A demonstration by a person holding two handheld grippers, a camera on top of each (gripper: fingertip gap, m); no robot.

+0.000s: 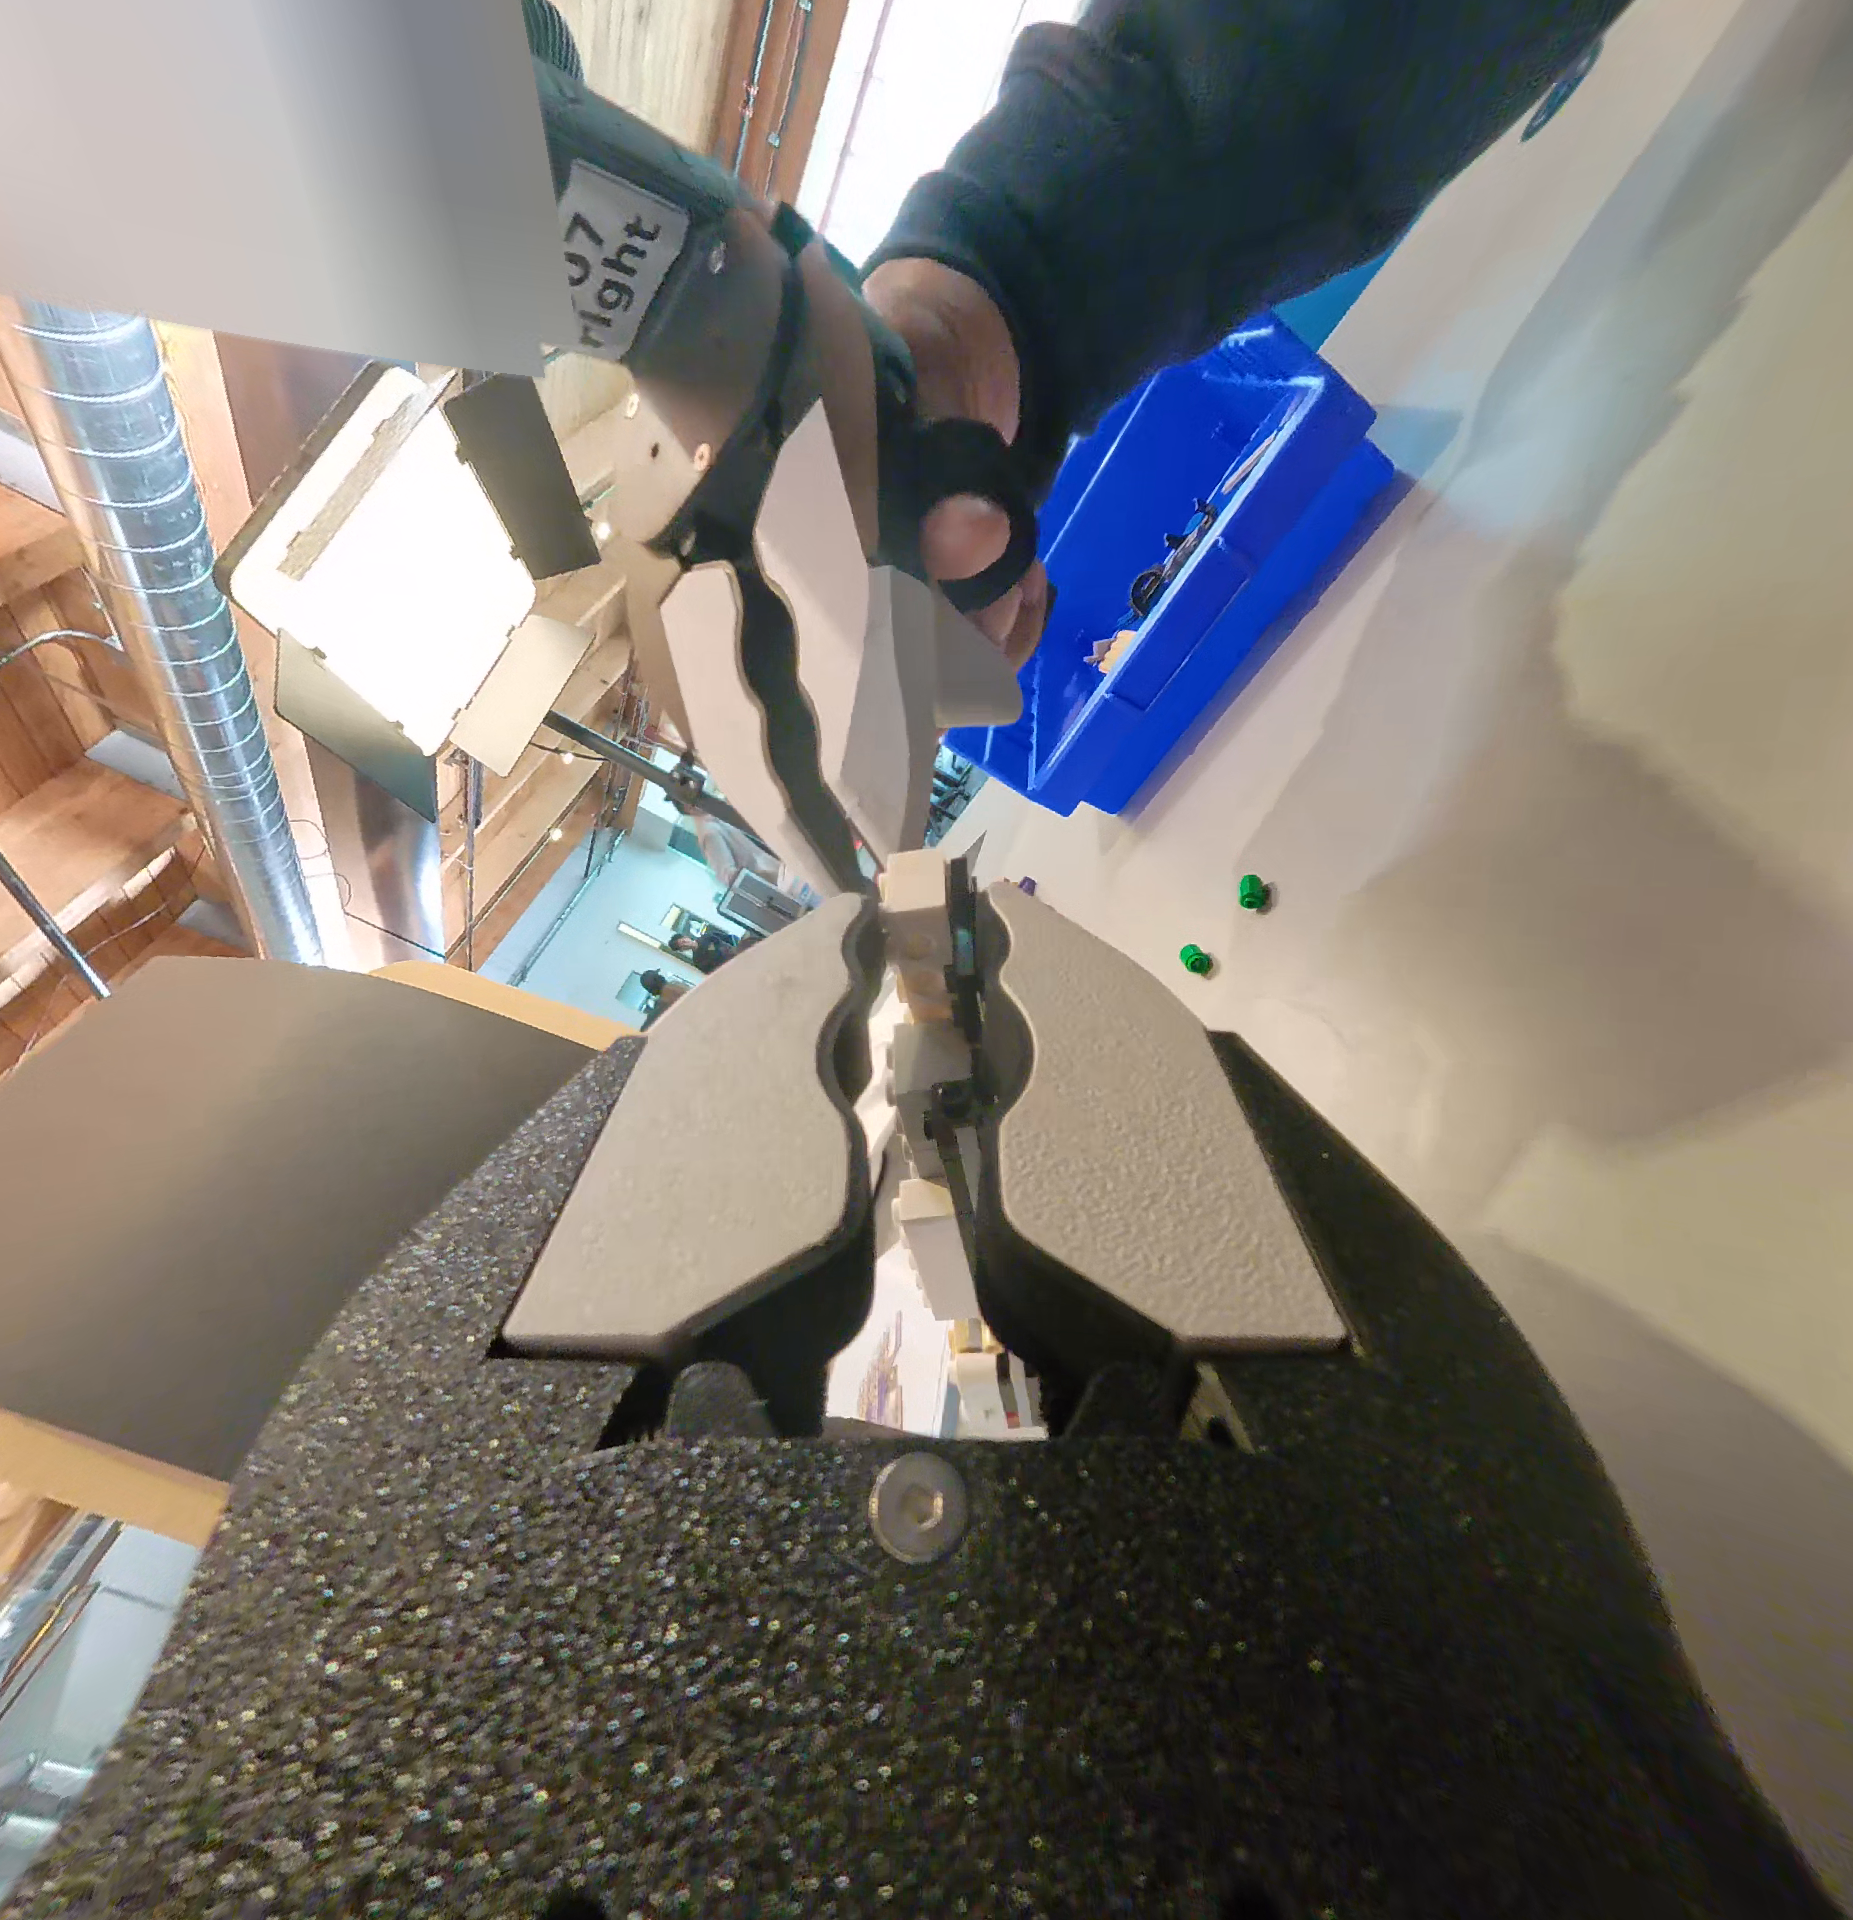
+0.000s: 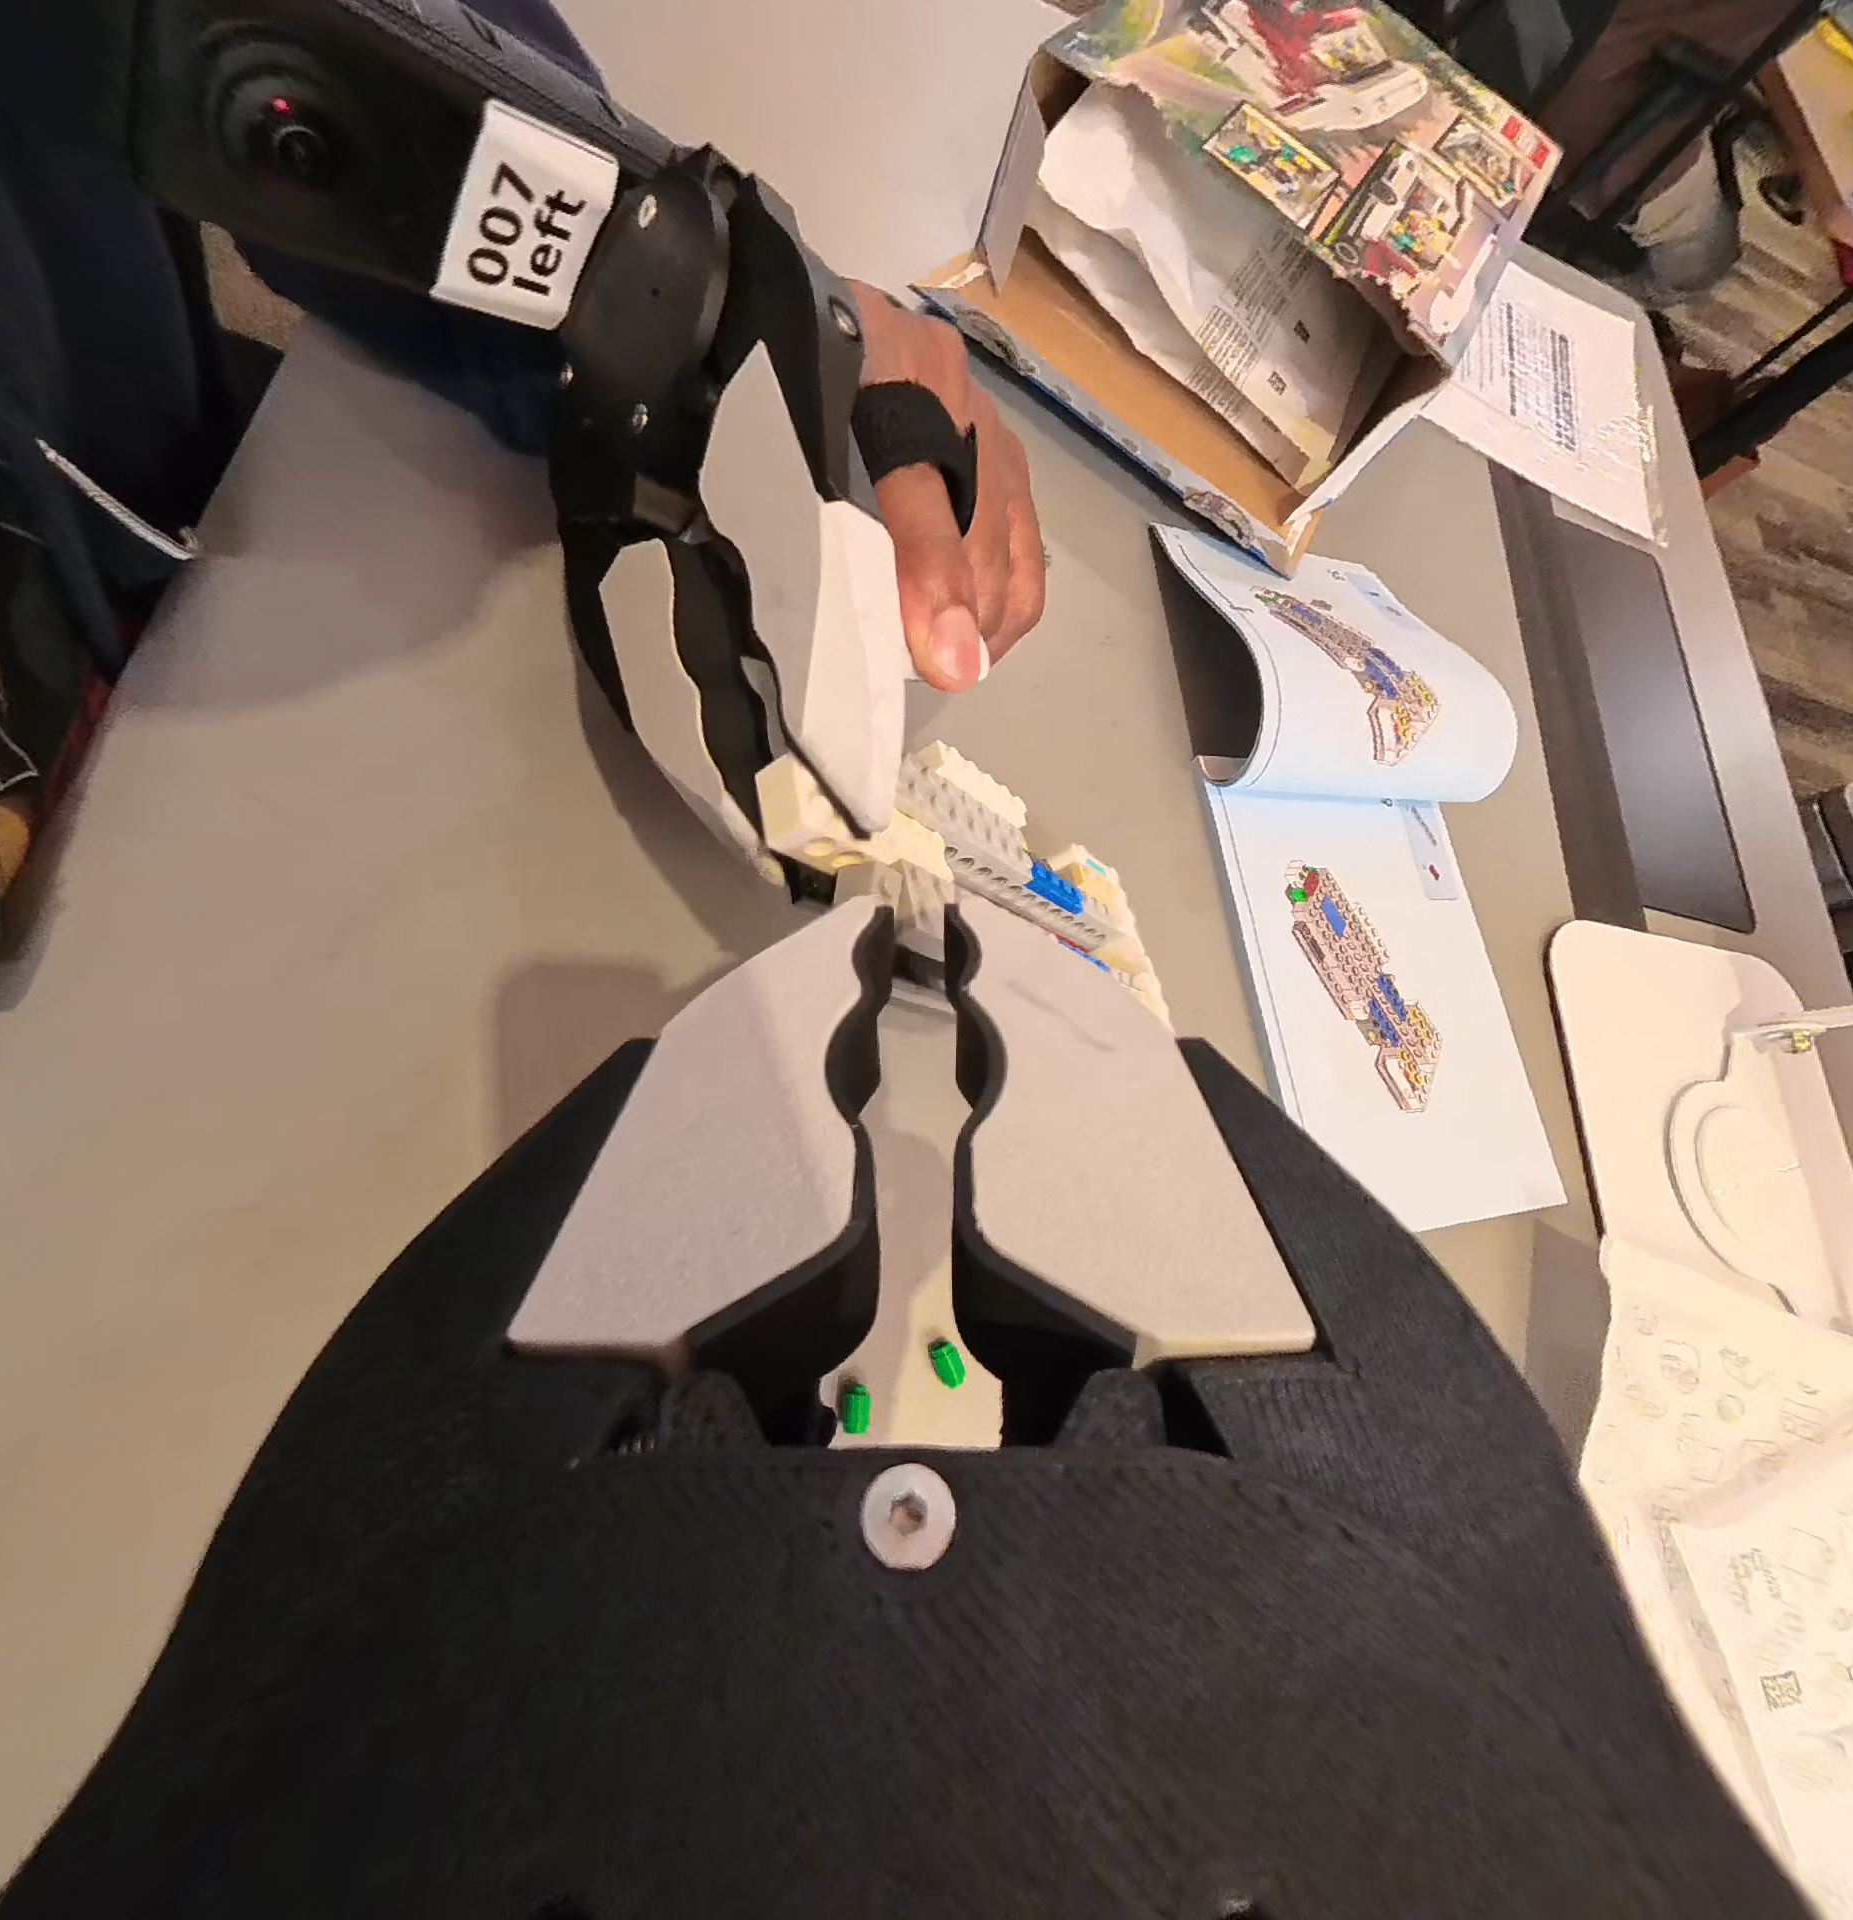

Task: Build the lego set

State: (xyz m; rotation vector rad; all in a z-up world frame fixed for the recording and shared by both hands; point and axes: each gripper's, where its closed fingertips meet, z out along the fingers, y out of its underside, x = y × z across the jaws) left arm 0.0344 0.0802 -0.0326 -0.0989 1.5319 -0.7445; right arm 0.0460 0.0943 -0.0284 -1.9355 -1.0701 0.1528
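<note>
Right wrist view: the left gripper (image 2: 797,821) is clamped on the white brick model (image 2: 1005,842), whose near end the right gripper's fingers (image 2: 787,997) hide. The right gripper (image 2: 914,914) is nearly closed around a small grey piece (image 2: 917,899); whether it is pressing on it I cannot tell.

An open booklet (image 2: 1369,997) lies on the table (image 2: 278,935), right of the brick model (image 2: 1015,862), before the box (image 2: 1244,281).

We see a long white, grey and blue toy-brick assembly (image 2: 1015,862) held tilted above the grey table (image 2: 330,831), its near end clamped edge-on between our left gripper (image 1: 927,935) pads, its far end stretching rightward.
</note>
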